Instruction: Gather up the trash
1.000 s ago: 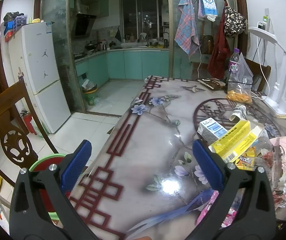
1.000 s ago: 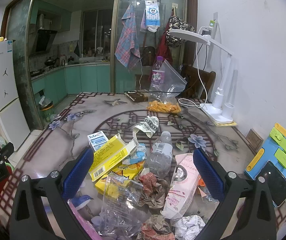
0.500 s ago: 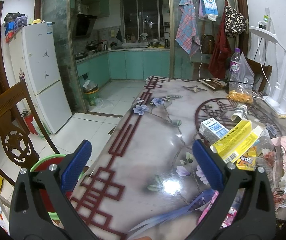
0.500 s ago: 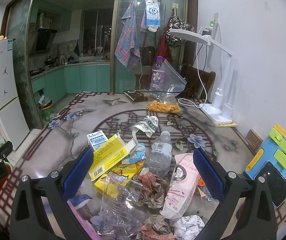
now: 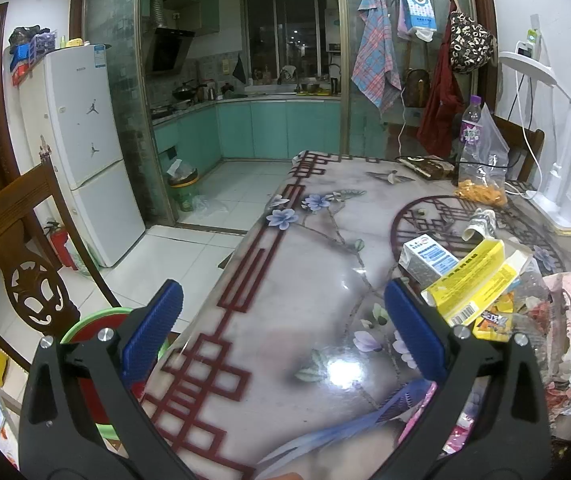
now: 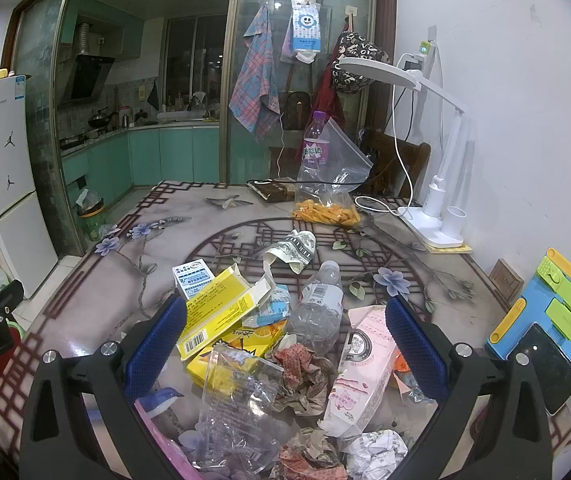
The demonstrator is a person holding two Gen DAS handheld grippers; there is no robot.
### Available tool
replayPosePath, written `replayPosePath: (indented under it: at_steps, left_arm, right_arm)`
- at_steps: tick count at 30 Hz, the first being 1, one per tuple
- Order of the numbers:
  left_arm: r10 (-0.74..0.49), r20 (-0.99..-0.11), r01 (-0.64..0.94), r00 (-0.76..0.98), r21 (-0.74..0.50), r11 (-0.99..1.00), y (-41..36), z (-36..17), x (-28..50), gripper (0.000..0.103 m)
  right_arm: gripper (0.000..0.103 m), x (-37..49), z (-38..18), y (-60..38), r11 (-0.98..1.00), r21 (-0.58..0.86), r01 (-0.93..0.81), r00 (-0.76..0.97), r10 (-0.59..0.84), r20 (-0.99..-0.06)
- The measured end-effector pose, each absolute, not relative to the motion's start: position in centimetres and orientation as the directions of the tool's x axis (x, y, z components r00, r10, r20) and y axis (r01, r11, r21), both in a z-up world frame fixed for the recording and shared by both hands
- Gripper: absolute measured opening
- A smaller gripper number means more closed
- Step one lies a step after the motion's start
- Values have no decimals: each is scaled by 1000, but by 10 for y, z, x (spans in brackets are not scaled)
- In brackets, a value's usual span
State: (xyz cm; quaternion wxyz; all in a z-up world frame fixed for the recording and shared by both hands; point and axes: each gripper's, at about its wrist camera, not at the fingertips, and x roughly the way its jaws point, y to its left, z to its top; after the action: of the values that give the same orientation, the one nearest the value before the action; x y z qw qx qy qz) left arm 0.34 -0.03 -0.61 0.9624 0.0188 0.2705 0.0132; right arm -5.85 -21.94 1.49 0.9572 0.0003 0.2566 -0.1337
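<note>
**Both grippers hover open above the littered table, almost unchanged**

Against the frames a second ago, little has shifted: in the left wrist view the scene has slid very slightly, and the right wrist view matches the earlier one nearly exactly.

The left gripper [image 5: 281, 328] has its blue pads spread wide with nothing between them; only bare patterned table [image 5: 305, 264] lies in the gap. Outside its left finger stand a wooden chair [image 5: 17, 240] and a white fridge [image 5: 85, 148]. Just beyond its right finger lie a small blue-and-white carton [image 5: 429, 258] and a yellow box [image 5: 471, 282], the near edge of the trash heap.

The right gripper [image 6: 285, 344] is likewise wide open and grips nothing. The heap sits between and ahead of its fingers: the yellow box [image 6: 215, 312] by the left finger, a clear wrapper [image 6: 241, 404] and crumpled brown paper [image 6: 303, 372] in the middle, a crushed plastic bottle [image 6: 317, 312] ahead, a pink packet [image 6: 359, 368] beside the right finger. Further ahead lie a bag of orange snacks [image 6: 325, 212] and a white desk lamp [image 6: 433, 208]. Outside the right finger, a phone [image 6: 541, 364] rests on a blue stand.
</note>
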Motion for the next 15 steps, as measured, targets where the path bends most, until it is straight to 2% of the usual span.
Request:
replayPosePath:
  at_steps: [15]
  left_arm:
    - [42, -523, -21, 852, 46, 999, 1, -7, 4, 99]
  right_arm:
    - [96, -59, 15, -219, 964, -68, 258, 833, -258, -489]
